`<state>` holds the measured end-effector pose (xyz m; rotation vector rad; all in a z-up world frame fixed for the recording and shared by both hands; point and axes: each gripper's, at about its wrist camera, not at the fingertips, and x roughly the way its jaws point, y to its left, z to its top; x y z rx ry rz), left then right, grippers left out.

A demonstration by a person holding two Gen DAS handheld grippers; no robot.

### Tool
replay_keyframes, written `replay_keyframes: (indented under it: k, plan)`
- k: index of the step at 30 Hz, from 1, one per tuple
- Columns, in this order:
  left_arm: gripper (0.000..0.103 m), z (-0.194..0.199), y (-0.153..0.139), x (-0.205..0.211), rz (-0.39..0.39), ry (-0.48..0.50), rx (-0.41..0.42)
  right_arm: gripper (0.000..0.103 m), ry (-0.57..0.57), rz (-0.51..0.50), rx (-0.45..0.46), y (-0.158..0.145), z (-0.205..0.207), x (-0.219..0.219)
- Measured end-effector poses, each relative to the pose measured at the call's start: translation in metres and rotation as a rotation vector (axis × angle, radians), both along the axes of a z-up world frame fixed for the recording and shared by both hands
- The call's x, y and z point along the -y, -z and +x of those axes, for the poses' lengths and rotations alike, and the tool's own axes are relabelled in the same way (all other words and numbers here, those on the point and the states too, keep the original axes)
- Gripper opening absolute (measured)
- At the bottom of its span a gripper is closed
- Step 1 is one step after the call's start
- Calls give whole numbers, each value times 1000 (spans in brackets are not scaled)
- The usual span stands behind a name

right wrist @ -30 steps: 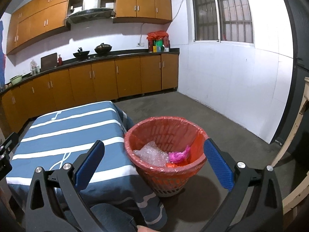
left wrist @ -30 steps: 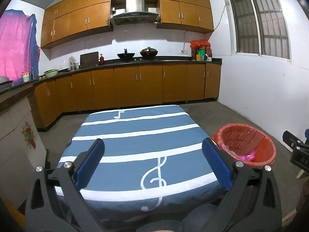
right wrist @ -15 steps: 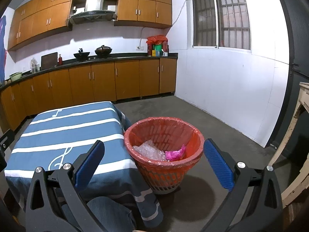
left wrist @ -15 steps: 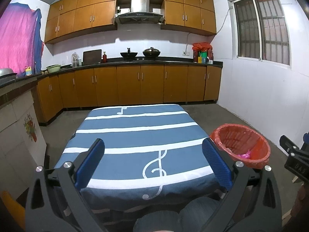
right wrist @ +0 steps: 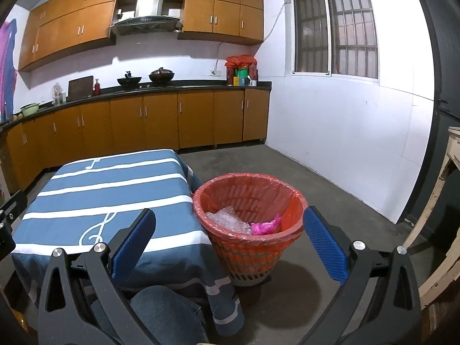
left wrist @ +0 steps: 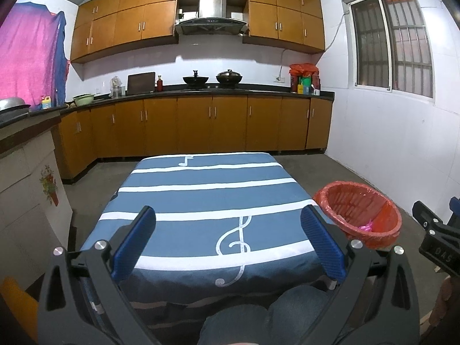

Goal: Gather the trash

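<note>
Beside the near right corner of the bench (right wrist: 86, 201), standing on the concrete floor (right wrist: 330, 195): an orange mesh wastebasket (right wrist: 250, 247) lined with a red plastic bag (right wrist: 253, 192), its rim just beside the hanging edge of the blue cloth with white stripes and music notes (left wrist: 207, 198). Lying inside the basket: crumpled clear bubble wrap (right wrist: 227, 220) and a pink scrap of plastic (right wrist: 264, 225), touching each other, the pink piece toward the right wall of the liner. Hovering above the near edge of the bench, facing the kitchen: left gripper (left wrist: 228, 243), blue fingers (left wrist: 135, 241) spread wide apart and holding nothing. Hanging above and short of the basket, with the basket showing between its tips: right gripper (right wrist: 230, 244), blue fingers (right wrist: 323, 244) likewise wide apart and gripping nothing. Peeking in at the right edge of the left view: part of the right gripper's black frame, past the basket (left wrist: 359, 215). Showing below both grippers: jean-clad knees (left wrist: 258, 316) against the bench's near side. Running along the far wall: brown cabinets (left wrist: 212, 126) under a dark counter carrying two black woks (left wrist: 212, 79), with a range hood (left wrist: 211, 23) above. Leaning in at the far right of the right view: a pale wooden frame (right wrist: 442, 230).
</note>
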<state>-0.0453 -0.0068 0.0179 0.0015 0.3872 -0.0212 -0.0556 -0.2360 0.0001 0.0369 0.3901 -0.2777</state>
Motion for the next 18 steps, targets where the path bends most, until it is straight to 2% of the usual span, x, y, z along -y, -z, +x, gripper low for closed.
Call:
replay_keyframes:
  k: [18]
  plan:
    - [99, -7, 7, -6, -2, -27, -22, 101, -18, 0, -2, -1, -2, -6]
